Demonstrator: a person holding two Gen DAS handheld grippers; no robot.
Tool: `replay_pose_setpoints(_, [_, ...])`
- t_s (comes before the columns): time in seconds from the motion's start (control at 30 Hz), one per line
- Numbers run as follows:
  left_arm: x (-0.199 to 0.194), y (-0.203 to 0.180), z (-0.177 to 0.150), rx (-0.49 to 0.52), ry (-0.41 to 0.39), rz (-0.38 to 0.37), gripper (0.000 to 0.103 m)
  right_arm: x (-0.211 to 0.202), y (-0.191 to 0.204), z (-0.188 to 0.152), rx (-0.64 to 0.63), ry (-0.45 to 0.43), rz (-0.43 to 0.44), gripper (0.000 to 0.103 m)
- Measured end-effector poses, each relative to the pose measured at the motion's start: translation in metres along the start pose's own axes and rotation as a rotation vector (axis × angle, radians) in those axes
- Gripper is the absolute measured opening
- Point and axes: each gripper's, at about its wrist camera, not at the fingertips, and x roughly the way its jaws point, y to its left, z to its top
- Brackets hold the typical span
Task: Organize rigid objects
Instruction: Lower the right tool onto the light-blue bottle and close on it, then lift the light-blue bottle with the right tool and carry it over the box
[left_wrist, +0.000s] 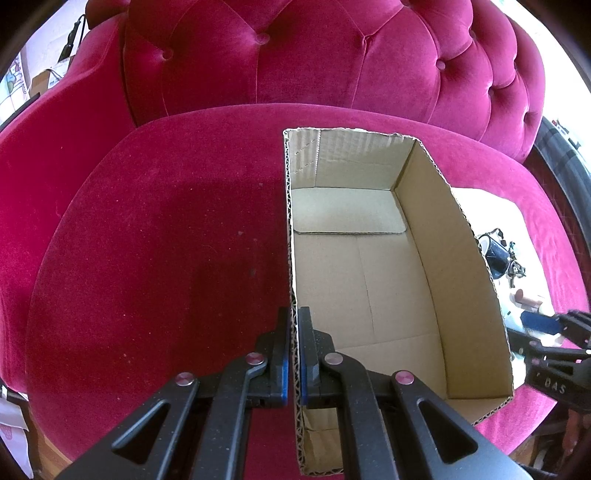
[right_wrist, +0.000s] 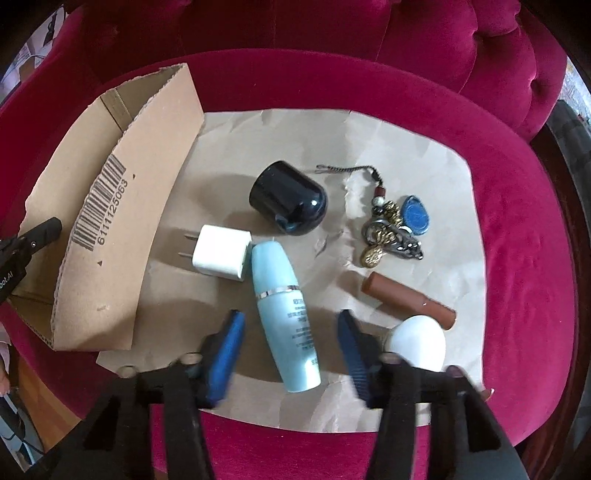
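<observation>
My left gripper (left_wrist: 294, 314) is shut on the left wall of an empty cardboard box (left_wrist: 369, 280), which also shows in the right wrist view (right_wrist: 110, 229). My right gripper (right_wrist: 291, 317) is open, its fingers either side of a light blue bottle (right_wrist: 284, 314) lying on brown paper (right_wrist: 424, 155). Around it lie a white plug adapter (right_wrist: 221, 253), a dark blue rounded cap (right_wrist: 288, 197), a keychain with a blue tag (right_wrist: 395, 229), a brown tube (right_wrist: 406, 299) and a white round object (right_wrist: 417, 341).
Everything rests on a magenta velvet seat (left_wrist: 166, 240) with a tufted backrest (left_wrist: 332, 55). The box stands left of the paper. The right gripper's fingers show at the right edge of the left wrist view (left_wrist: 569, 328).
</observation>
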Motion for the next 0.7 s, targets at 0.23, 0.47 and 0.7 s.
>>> replay_pose_setpoints(0.23, [0.000,0.000,0.000,0.000,0.000,0.000,0.003,-0.001,-0.001,0.002,0.027,-0.017,0.044,0.027])
replay_pose_setpoints(0.47, [0.000,0.000,0.000,-0.001,0.001,0.000,0.003,-0.011,-0.004,-0.005,0.041,0.002,0.036,0.027])
replay_pose_setpoints(0.7, [0.000,0.000,0.000,0.002,0.001,0.000,0.003,-0.017,-0.010,0.008,0.063,-0.006,0.038,0.027])
